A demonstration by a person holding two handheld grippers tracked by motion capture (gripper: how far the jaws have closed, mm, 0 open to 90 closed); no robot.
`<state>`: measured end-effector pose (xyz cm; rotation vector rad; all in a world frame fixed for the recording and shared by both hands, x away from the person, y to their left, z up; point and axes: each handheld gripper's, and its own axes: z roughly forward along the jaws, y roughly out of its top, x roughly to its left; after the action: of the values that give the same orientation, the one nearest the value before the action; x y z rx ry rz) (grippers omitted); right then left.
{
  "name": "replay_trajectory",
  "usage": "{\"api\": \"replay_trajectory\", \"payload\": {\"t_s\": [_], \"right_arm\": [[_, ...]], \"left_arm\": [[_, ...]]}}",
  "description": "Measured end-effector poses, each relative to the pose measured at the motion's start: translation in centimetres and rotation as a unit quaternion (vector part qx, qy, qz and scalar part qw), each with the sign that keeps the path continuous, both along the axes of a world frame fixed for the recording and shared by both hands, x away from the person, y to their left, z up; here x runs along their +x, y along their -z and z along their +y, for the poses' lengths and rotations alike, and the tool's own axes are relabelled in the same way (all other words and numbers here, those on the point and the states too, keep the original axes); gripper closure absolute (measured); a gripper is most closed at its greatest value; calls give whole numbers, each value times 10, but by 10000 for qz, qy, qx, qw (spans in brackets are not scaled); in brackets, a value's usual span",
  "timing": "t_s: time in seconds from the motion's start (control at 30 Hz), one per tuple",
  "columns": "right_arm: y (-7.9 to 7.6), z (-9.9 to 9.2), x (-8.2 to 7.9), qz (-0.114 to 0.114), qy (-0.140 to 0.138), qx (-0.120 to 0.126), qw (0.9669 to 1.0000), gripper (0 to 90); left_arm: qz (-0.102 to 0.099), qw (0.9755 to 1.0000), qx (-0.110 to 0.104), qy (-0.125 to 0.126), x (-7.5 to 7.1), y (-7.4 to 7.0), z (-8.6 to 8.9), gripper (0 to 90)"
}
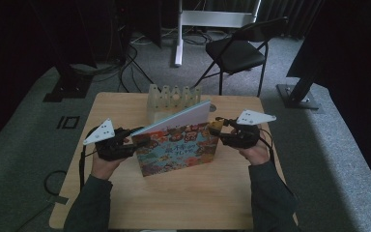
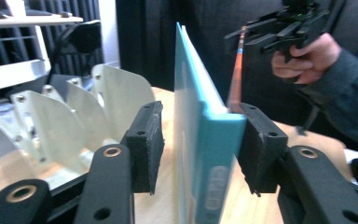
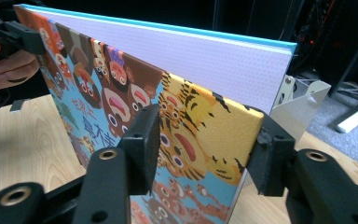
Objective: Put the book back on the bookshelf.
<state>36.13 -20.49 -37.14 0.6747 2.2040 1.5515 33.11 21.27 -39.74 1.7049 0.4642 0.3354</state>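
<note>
The book (image 1: 178,145) is standing on edge mid-table (image 1: 174,198), long axis running hand to hand. The left gripper (image 1: 134,140) is straddling its spine end, one pad touching, the other apart; the right gripper (image 1: 218,129) is bracketing the front cover's corner, jaws apart. Cover gaping, colourful animal artwork; white rack (image 1: 173,99) behind.

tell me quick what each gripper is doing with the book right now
left gripper: jaws astride the book's spine edge, one pad apart, grip uncertain.
right gripper: jaws astride the front cover's corner, grip uncertain.
</note>
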Motion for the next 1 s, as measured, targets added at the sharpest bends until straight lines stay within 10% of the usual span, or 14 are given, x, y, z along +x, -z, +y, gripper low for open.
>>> {"api": "replay_trajectory", "payload": {"t_s": [1.0], "right_arm": [[26, -26, 1, 289, 355, 131, 9989, 459]], "left_arm": [[173, 9997, -31, -149, 0, 22, -14, 438]]}}
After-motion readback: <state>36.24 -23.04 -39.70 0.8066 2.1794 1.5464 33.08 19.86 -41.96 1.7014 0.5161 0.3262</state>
